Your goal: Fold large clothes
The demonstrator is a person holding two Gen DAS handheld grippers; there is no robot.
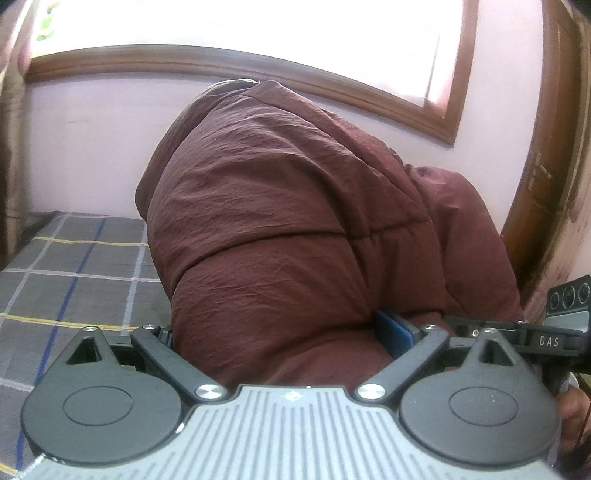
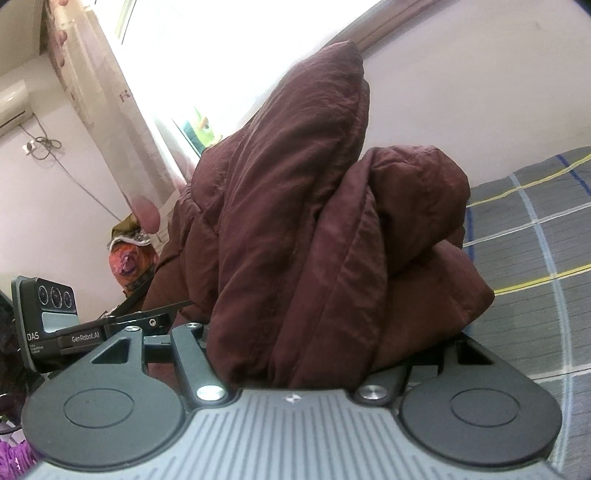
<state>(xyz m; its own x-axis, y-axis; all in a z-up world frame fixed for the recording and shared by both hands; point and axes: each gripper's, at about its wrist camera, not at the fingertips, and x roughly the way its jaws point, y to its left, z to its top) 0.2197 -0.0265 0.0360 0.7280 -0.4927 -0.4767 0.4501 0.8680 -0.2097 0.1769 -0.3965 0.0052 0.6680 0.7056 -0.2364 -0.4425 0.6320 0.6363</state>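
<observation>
Maroon puffer jacket (image 1: 280, 221) fills the middle of both wrist views, its crinkled, matte shell divided by stitched quilting seams into fat padded panels. It is bunched into a tall heap that rises from the grippers toward the window (image 1: 258, 29), with its lower folds resting on the grey plaid bedspread (image 1: 74, 266).

In the left wrist view the left gripper (image 1: 280, 332) is spread wide with a thick bulge of the jacket wedged between its fingers; a blue pad (image 1: 393, 332) presses against the fabric on 1 side, so it grips the jacket. In the right wrist view the right gripper (image 2: 295, 350) likewise has several layered folds packed between its fingers, grasping the jacket, though the fingertips themselves are buried in cloth.

The 2 tools sit close together: each view catches the other gripper's body at its edge, marked DAS. Open bedspread lies to the left in the left wrist view and to the right in the right wrist view (image 2: 535, 258), crossed by yellow, white and blue lines. Behind the heap stand a pale wall (image 1: 92, 147) and the brown window frame (image 1: 332, 88), and a wooden door (image 1: 546, 184) is close on the right in the left wrist view.

The heap's long axis runs upward, leaning slightly; in the right wrist view 1 padded fold ends in a pointed peak (image 2: 343, 59) aimed at the window.
</observation>
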